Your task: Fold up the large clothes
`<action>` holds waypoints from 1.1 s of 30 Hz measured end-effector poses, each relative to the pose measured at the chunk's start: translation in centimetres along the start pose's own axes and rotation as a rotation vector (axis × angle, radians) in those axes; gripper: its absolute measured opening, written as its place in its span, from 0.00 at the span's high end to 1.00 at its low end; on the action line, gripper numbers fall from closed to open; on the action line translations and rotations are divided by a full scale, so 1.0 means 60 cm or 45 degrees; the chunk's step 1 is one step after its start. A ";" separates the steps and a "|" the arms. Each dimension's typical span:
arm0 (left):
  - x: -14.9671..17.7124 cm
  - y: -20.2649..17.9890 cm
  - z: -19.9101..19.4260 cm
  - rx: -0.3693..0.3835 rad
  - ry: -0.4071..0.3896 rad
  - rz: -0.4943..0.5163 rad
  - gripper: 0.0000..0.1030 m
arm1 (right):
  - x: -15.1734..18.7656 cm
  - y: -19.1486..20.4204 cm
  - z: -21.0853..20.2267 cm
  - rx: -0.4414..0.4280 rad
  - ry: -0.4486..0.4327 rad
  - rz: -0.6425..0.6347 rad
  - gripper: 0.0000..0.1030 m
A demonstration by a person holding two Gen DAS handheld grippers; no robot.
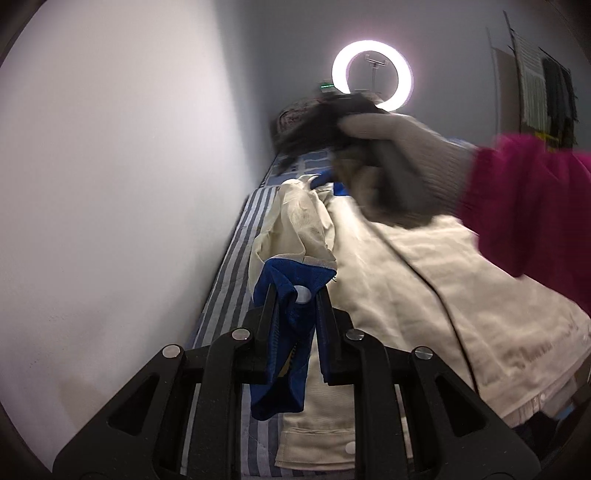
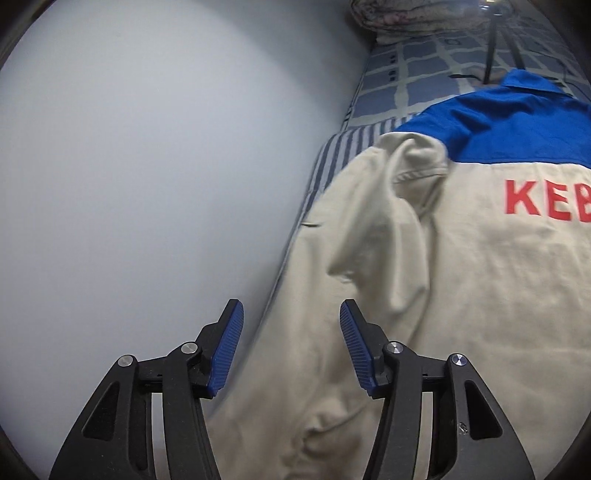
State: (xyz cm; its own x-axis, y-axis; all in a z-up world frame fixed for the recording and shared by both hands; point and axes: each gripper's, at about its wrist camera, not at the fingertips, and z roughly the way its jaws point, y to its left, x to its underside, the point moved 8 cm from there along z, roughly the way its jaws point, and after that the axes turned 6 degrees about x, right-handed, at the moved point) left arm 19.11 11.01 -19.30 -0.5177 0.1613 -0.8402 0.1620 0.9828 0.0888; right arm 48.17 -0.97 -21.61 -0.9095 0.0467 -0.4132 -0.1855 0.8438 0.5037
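The striped bed sheet (image 1: 225,291) runs along the wall (image 1: 122,184). The cream jacket (image 2: 461,295) lies spread on the sheet, its blue yoke (image 2: 509,129) toward the pillow (image 2: 402,18), with red lettering (image 2: 546,203) below the yoke. The left gripper (image 1: 295,295) is clamped on the jacket's blue cuff (image 1: 291,280), lifted off the sheet. The right gripper (image 2: 291,314) hangs spread wide over the jacket's edge, holding nothing.
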 end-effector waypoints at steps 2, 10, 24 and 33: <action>0.010 -0.008 -0.002 0.003 0.010 0.035 0.85 | -0.002 0.016 0.028 0.108 0.037 -0.059 0.47; 0.033 -0.026 -0.016 0.081 0.027 0.079 0.85 | 0.013 -0.045 -0.043 0.241 0.012 -0.129 0.98; 0.084 -0.132 -0.049 0.216 0.087 0.288 0.85 | 0.091 -0.179 -0.107 0.073 0.037 0.037 0.45; 0.089 -0.133 -0.047 0.235 0.098 0.307 0.85 | 0.114 -0.205 -0.079 0.128 0.042 0.044 0.99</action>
State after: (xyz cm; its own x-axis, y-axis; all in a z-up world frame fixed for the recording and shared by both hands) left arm 12.71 4.30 -22.99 -0.5070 0.4009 -0.7630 0.4342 0.8835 0.1757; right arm 42.43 -13.59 -27.03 -0.9268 0.0607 -0.3705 -0.1166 0.8915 0.4378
